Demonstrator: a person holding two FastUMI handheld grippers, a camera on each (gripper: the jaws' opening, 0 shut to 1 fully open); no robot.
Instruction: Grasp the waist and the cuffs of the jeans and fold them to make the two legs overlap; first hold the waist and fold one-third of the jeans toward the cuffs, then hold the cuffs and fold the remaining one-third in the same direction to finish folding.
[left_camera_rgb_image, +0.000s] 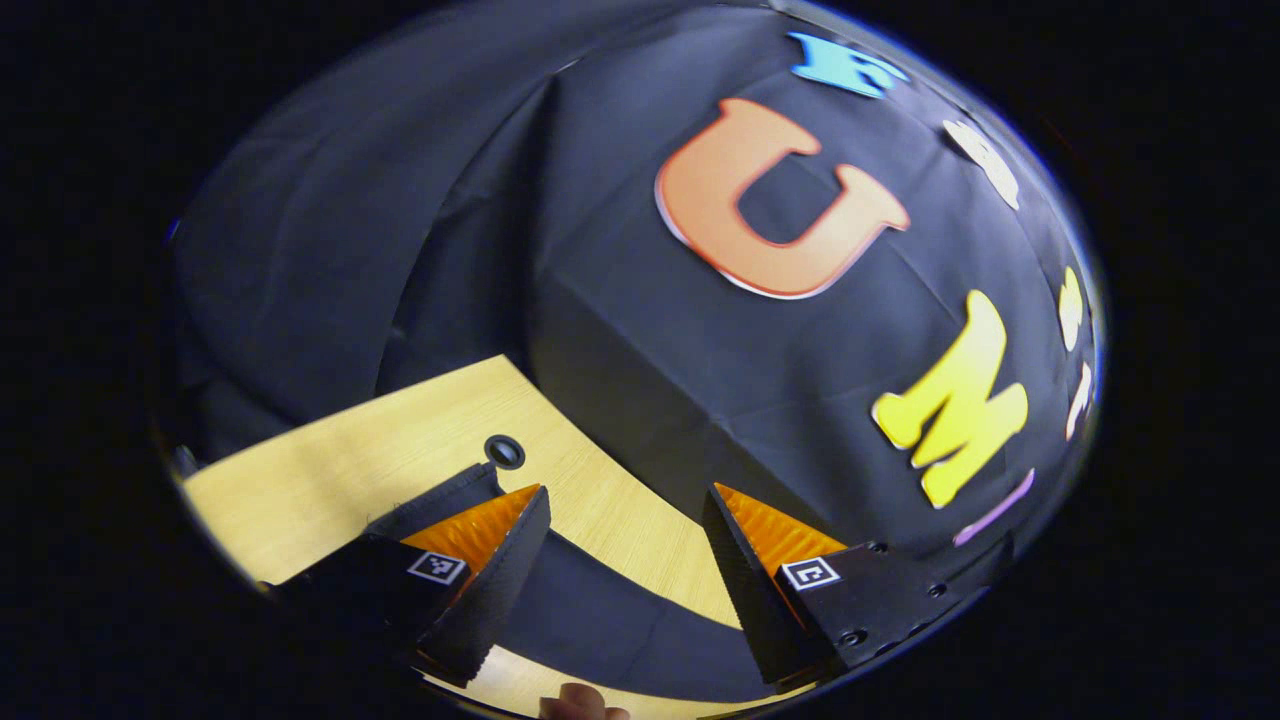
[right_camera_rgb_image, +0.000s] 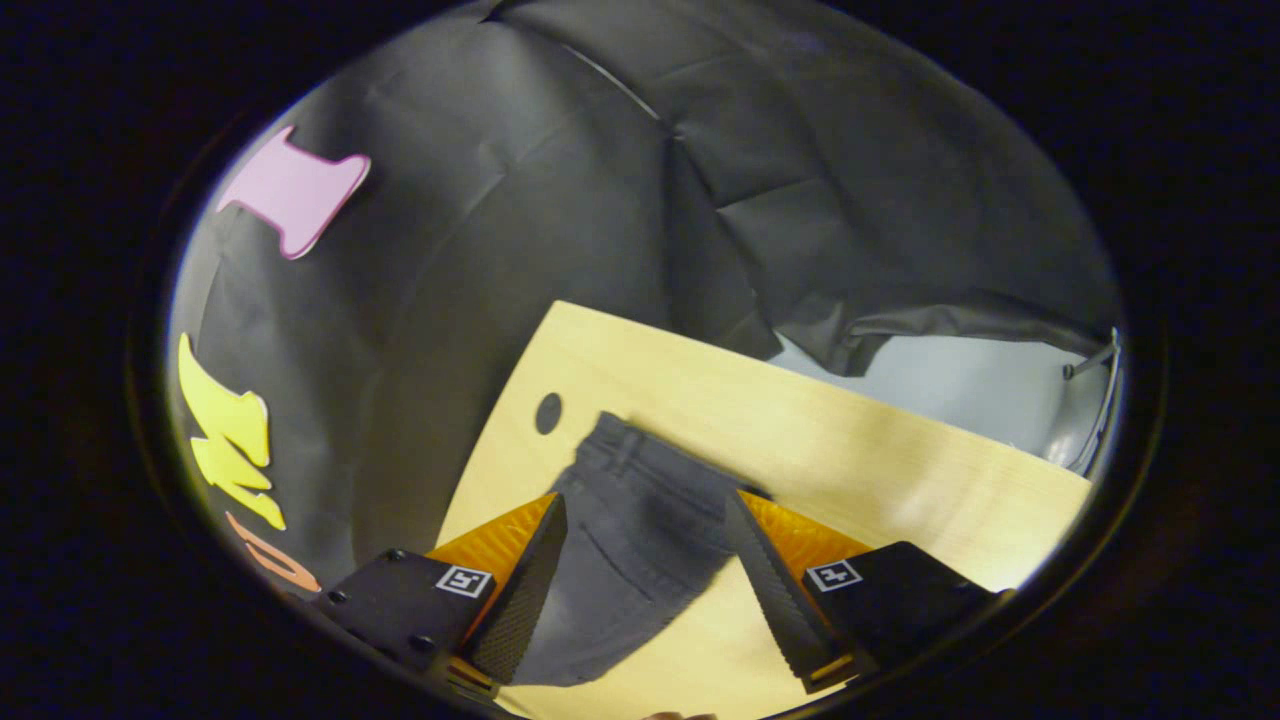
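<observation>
Dark jeans (right_camera_rgb_image: 640, 540) are lying flat on the pale wooden table (right_camera_rgb_image: 850, 440), both grippers hovering over them with nothing in their fingers.

In the right gripper view the jeans are running lengthwise from the waistband, pointing toward the table's far edge near a small round hole (right_camera_rgb_image: 548, 412), down toward the camera, where the legs are getting cut off; the right gripper (right_camera_rgb_image: 645, 520) is spreading its jaws wide above them. In the left gripper view the left gripper (left_camera_rgb_image: 625, 515) is likewise gaping, with dark fabric (left_camera_rgb_image: 620, 620) lying beneath, its shape hard to make out.
</observation>
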